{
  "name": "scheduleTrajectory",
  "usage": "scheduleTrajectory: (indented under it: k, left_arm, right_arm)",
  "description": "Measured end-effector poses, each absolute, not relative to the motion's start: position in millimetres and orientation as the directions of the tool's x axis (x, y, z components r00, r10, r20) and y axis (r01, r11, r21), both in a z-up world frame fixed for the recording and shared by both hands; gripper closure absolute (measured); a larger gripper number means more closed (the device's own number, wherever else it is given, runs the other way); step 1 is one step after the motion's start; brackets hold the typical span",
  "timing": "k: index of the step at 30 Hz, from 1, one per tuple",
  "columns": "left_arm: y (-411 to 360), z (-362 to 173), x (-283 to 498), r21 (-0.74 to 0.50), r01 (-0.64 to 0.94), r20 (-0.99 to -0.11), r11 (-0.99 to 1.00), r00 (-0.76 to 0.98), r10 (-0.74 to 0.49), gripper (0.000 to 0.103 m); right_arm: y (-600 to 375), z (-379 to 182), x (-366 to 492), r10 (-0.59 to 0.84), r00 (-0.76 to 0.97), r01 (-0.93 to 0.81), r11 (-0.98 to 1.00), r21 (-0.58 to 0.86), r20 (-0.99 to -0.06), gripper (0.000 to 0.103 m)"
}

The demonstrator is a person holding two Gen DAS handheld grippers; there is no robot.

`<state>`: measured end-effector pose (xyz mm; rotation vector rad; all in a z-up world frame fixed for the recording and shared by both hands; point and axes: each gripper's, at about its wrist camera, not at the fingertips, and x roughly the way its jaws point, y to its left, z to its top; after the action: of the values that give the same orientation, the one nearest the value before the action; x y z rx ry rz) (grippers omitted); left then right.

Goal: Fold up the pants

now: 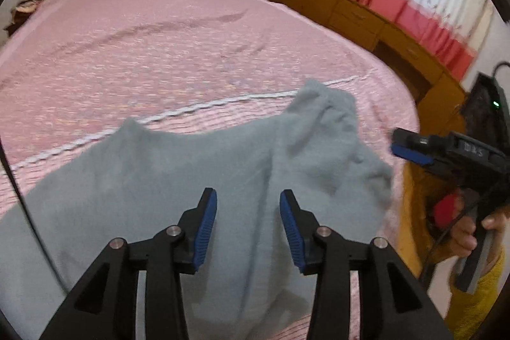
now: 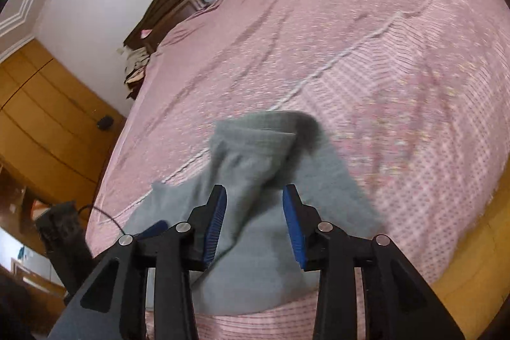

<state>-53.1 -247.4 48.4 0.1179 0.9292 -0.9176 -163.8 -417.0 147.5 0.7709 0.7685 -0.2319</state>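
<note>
Both tongs are spread wide right now and pinching nothing. Left tongs (image 1: 248,199) sit low centre of the left wrist view, over grey cloth; right tongs (image 2: 254,195) sit low centre of the right wrist view, hanging over a raised fold.

Biggest thing first: the bed (image 1: 165,53), pink cover, fills most of both views. No worktop here, the bed carries everything.

On it, near the close edge, lie the pants (image 1: 197,180), soft grey fleece, spread across the lower half of the left view. They are not flat. In the right view the pants (image 2: 255,168) show a flap turned up and over at frame centre, with a dark shadow behind it. So I judge the fold is only begun, or a layer needs smoothing.

How I'd do this well: bring each set of tongs down onto an edge, not the middle. Take both layers at a corner or hem, close firmly, since fleece is thick and slips. Lift just enough to clear the cover, carry both sides across evenly, lay down, then let go. I'd watch not to catch the pink cover too.

At the right edge of the left view I see the other gripper held off the side of the bed.

Containers: a wooden cabinet (image 1: 357,18) with drawers, upper right of the left view. Drawers look closed; contents hidden.
</note>
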Motion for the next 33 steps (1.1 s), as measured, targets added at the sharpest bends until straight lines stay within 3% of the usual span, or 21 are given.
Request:
scheduleTrajectory:
  k: [7,8,10,15,20,25,33]
  left_arm:
    - [-286.7,31.7,-54.9,-0.336,0.768,-0.702,0.545,0.182,-0.688,0.059]
    - [-289.7,29.7,-56.3,-0.335,0.765,-0.704,0.550,0.185,-0.686,0.063]
    - [-291.2,31.9,-64.5,-0.352,0.775,-0.681,0.525,0.172,-0.711,0.090]
    - [-292.6,48.2,-91.1,-0.349,0.825,-0.651,0.445,0.128,-0.748,0.090]
    - [-307.9,48.9,-122.6,-0.368,0.867,-0.671,0.336,0.003,-0.741,0.089]
    - [-320.1,38.1,-137.1,-0.355,0.874,-0.724,0.333,-0.032,-0.689,0.077]
    - [-303.1,56.3,-131.6,-0.359,0.861,-0.694,0.360,0.012,-0.720,0.059]
  right_arm:
    - [-413.6,129.6,-177.8,0.072,0.684,0.483,0.701,0.525,-0.726,0.065]
    - [-416.8,128.3,-182.4,0.068,0.684,0.492,0.692,0.528,-0.726,0.065]
    - [-430.1,125.2,-193.7,0.052,0.689,0.505,0.682,0.529,-0.723,0.065]
    - [-439.7,125.4,-217.4,0.016,0.692,0.527,0.672,0.521,-0.722,0.065]
    - [-448.0,117.1,-235.1,0.023,0.698,0.543,0.633,0.551,-0.715,0.065]
    - [-451.8,111.4,-251.9,0.021,0.707,0.551,0.610,0.570,-0.707,0.065]
    - [-450.0,111.9,-281.6,0.043,0.762,0.530,0.534,0.659,-0.647,0.065]
